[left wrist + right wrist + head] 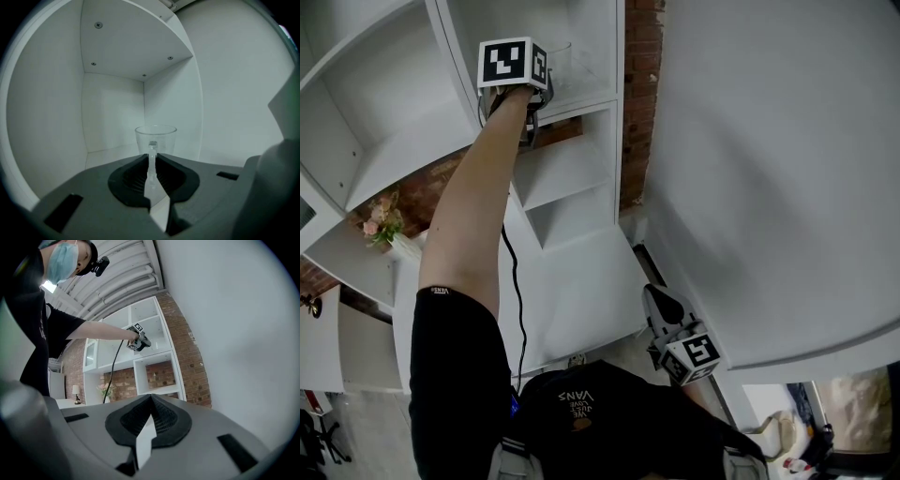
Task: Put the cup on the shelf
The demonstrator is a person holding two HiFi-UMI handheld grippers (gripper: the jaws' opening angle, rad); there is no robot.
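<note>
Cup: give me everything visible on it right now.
The cup is clear, glass-like and empty, with a thin side handle facing the left gripper view. It is upright inside a white shelf compartment, in front of the back corner. The left gripper pinches the handle between its jaws, which hide the cup's base.

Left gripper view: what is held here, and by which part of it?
The left gripper holds the clear cup by its handle, which is pinched between the jaws, inside the shelf compartment. The right gripper holds nothing; its jaws are together.
</note>
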